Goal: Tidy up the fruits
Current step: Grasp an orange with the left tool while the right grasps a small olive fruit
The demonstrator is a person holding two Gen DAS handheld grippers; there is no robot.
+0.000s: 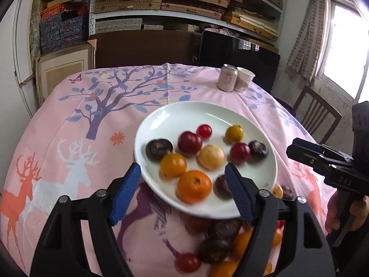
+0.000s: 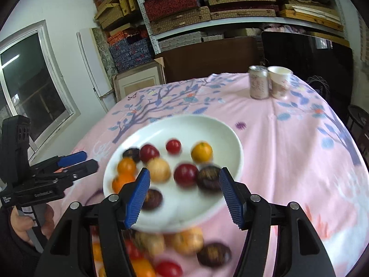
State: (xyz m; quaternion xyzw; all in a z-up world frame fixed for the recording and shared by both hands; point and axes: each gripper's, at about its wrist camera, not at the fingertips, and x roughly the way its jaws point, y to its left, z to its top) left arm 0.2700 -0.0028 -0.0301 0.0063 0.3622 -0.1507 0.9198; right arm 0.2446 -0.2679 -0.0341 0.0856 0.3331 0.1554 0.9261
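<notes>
Both grippers — left [image 1: 184,194], right [image 2: 183,198] — gape over the fruit plate [image 1: 184,113], can [image 1: 227,77] beyond.

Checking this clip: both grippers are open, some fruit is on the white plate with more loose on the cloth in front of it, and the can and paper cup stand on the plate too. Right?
Not quite. The can and paper cup stand on the pink cloth at the table's far edge, well beyond the white plate, as the right wrist view shows. The rest holds: left gripper and right gripper are open.
</notes>
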